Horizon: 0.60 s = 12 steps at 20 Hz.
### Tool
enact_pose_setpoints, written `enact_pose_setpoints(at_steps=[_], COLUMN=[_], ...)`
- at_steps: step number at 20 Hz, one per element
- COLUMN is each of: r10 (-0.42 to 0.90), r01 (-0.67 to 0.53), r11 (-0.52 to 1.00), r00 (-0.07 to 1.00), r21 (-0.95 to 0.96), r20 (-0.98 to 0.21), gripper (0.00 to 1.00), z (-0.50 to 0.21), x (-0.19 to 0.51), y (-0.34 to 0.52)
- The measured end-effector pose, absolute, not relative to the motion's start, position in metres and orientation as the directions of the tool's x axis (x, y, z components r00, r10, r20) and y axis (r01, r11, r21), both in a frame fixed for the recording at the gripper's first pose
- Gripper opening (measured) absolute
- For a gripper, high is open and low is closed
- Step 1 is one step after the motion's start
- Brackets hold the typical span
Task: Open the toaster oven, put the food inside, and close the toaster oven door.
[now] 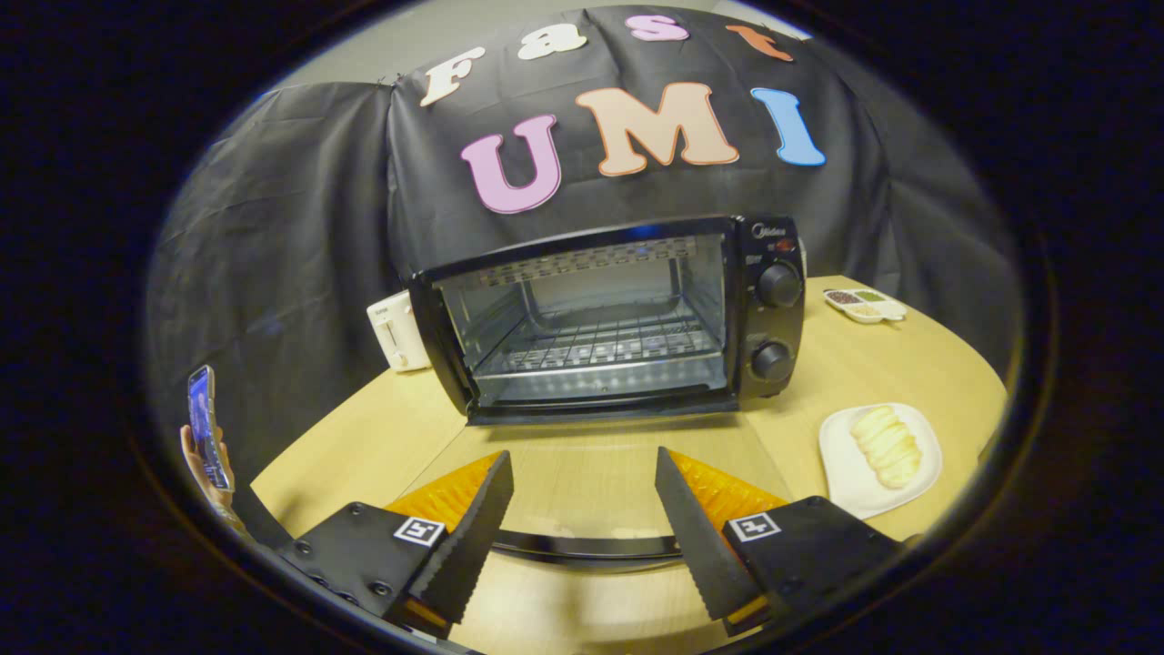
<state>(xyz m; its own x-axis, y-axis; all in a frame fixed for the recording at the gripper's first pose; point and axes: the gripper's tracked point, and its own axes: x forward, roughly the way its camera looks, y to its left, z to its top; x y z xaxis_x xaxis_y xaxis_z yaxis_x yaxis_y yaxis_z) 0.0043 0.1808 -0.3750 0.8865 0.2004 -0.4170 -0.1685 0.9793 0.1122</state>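
Before open toaster oven (600, 318), gripper (582, 491) spread, empty

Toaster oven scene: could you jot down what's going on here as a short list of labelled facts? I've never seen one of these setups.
toaster oven: on the wooden table, beyond the tool's fingers
oven door: folded down flat, open, its handle between the fingers
oven inside: wire rack, no food on it
food: pale pastry on a white plate, right of the oven
tool: fingers spread, holding nothing
behind the oven: white toaster to the left, small divided dish to the right
bystander: a hand holding a phone
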Motion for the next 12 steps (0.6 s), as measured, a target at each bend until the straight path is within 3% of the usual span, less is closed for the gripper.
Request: enact_pose_setpoints(at_steps=[12], r10=[-0.117], r01=[0.091], r11=[0.992], r00=[0.903], r21=[-0.083], r20=[-0.414], gripper=[0.97], z=[-0.318], x=[-0.003], y=[-0.002])
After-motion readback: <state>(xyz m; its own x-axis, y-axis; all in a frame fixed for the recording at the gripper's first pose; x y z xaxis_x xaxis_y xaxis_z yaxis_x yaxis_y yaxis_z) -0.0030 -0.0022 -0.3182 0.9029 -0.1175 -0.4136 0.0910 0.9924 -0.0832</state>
